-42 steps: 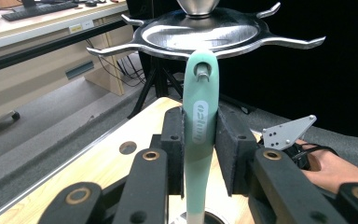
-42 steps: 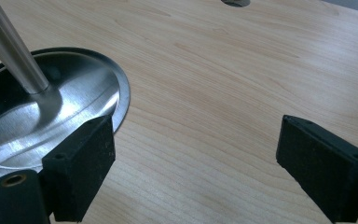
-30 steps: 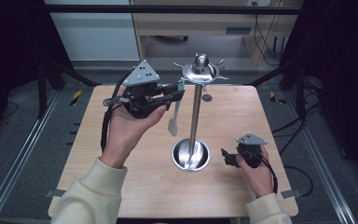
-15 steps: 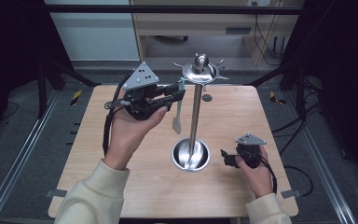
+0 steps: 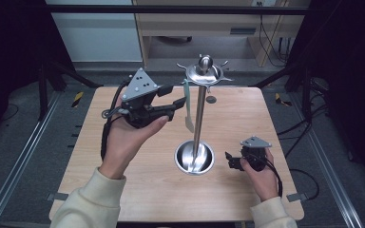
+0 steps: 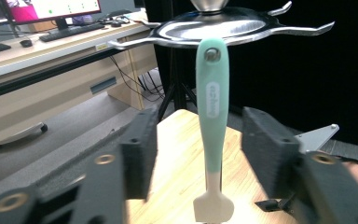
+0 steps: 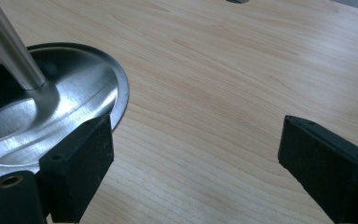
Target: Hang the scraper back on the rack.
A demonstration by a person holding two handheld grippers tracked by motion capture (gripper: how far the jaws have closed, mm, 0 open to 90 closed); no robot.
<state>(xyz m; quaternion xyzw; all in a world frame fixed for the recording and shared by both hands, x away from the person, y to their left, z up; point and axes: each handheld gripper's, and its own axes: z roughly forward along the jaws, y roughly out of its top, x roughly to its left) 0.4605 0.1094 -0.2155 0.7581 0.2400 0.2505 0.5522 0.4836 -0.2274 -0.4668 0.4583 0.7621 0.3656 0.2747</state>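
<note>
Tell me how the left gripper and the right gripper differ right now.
The left gripper is held up in the air beside the rack's top; the right gripper sits low at the table.
The left gripper's fingers, which have just been opening, flank the hanging green-handled spatula without pressing it; the right gripper's have only bare wood between them, near the rack's base.
Both are open.

One spatula (image 6: 212, 121), one metal stand (image 5: 199, 114), two tools.

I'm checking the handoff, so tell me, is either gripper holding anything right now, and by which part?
Nothing is held. The left gripper has just opened; the green spatula hangs from the rack between its pads, untouched. The right gripper is open over the table.
</note>
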